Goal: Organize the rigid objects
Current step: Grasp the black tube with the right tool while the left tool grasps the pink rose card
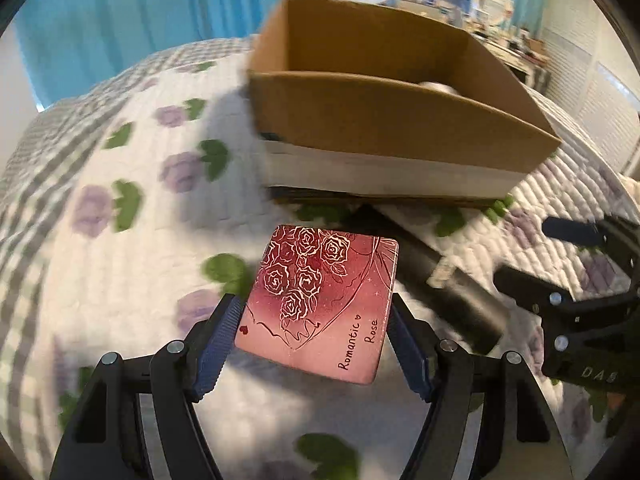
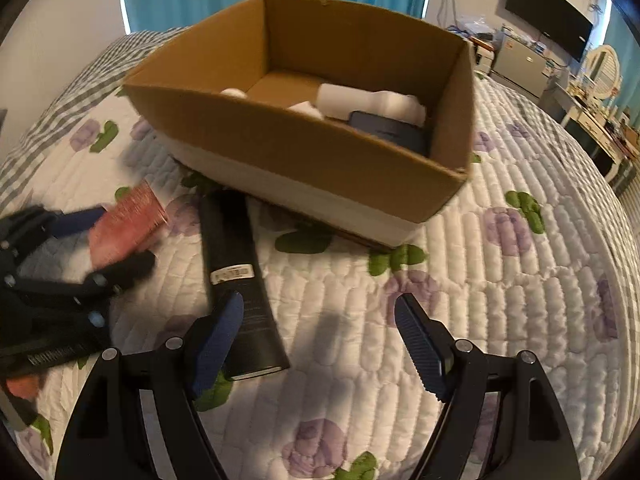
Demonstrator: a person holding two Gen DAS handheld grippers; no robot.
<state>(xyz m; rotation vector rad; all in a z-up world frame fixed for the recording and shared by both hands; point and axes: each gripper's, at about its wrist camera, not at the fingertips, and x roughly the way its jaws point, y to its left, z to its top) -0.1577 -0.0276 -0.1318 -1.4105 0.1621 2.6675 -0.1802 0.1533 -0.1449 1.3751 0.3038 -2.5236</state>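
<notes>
Red and rose-printed, the flat tin (image 1: 320, 308) is sitting clamped in my left gripper (image 1: 316, 320) at lower centre, the cardboard box (image 1: 384, 120) lying ahead, while my right gripper (image 2: 320, 340) is hanging wide and empty beside the black tube (image 2: 236, 268).

Both wrist cameras are looking forward and down, close over the bed (image 2: 500, 280), sharing the cardboard box (image 1: 384, 120) (image 2: 304, 148) ahead and black tube (image 1: 448, 292) (image 2: 236, 264) before it.

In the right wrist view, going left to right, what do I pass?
Left gripper holding the red card box → black tube on the quilt → cardboard box → television.
</notes>
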